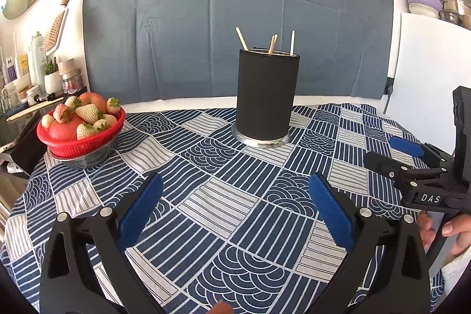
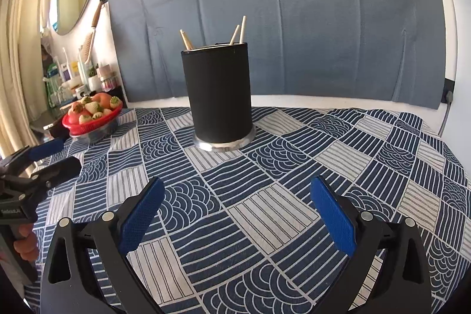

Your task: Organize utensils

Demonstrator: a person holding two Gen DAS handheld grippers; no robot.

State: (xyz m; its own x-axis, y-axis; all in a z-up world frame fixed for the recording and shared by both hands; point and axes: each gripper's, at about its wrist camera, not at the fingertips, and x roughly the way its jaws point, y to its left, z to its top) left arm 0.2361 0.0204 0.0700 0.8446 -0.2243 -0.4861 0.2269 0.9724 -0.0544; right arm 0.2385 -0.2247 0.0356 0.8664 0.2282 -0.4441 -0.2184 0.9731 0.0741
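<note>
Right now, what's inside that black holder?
Wooden chopsticks stand in the black holder; four tips show above its rim in both views. Its wall hides their lower ends and anything else inside.

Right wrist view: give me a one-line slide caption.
Open right gripper faces a black utensil holder with chopsticks on the patterned tablecloth; fruit basket far left.

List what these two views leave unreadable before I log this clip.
- Black holder, both views: its wall hides everything inside; only the chopstick tips show.
- Right tool, left view: cut off by the frame edge.
- Bottles, left view: labels too small to read.
</note>
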